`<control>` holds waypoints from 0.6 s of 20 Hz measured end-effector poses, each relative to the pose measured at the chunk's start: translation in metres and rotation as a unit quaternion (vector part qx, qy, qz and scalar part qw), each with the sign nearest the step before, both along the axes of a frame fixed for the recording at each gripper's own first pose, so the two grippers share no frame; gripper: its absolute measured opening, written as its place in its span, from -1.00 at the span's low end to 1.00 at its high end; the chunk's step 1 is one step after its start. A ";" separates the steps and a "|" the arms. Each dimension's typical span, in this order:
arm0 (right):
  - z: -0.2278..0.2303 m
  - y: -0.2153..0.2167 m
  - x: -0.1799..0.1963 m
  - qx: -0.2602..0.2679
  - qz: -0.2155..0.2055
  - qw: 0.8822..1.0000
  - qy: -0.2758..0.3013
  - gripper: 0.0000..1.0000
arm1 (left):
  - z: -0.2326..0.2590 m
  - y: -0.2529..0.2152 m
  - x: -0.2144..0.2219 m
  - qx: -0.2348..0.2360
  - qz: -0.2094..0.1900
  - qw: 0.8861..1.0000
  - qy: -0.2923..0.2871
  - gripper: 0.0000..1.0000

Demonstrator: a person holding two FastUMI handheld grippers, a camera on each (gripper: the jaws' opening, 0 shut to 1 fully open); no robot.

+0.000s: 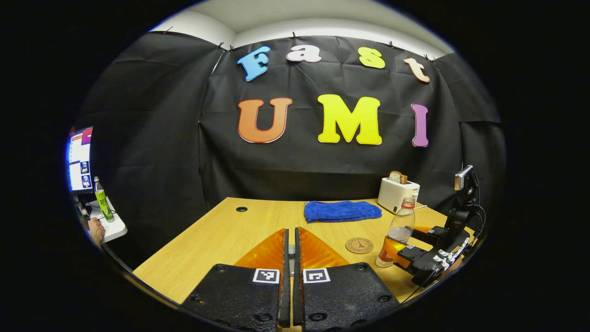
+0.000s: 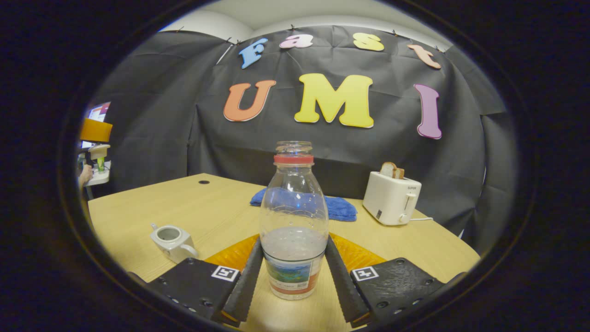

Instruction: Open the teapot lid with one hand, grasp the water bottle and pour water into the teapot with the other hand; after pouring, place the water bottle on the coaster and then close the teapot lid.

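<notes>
Teapot (image 2: 172,241), white, sits on the wooden table (image 2: 184,203) with its top open; we see it at the left in the right gripper view, well apart from the bottle. We note the water bottle (image 2: 293,221) standing upright on the table, uncapped, roughly a third full, between the two fingers of the right gripper (image 2: 293,276). Both fingers lie against the bottle's lower sides, so we record the right gripper as holding the bottle. In the left gripper view the same bottle (image 1: 397,233) stands just beside the round coaster (image 1: 359,245), not on it, with the right gripper (image 1: 417,244) around its base.

We find the left gripper (image 1: 289,258) nearly closed, only a thin slit between its fingers. A small grey object shows in that slit; we cannot tell what it is.

Behind, a blue towel (image 2: 339,207) lies on the table, and a white toaster (image 2: 391,197) stands at the right with bread in its slot.
</notes>
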State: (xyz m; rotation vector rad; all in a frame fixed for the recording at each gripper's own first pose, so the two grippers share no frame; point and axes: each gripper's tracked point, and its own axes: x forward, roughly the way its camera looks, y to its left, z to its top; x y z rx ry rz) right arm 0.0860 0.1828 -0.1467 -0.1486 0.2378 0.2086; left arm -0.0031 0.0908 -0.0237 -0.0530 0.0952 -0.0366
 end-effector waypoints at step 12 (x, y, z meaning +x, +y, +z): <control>0.001 0.012 0.008 -0.255 -0.032 0.966 -0.003 0.49 | 0.004 0.040 -0.007 0.006 0.021 1.000 -0.005 -0.91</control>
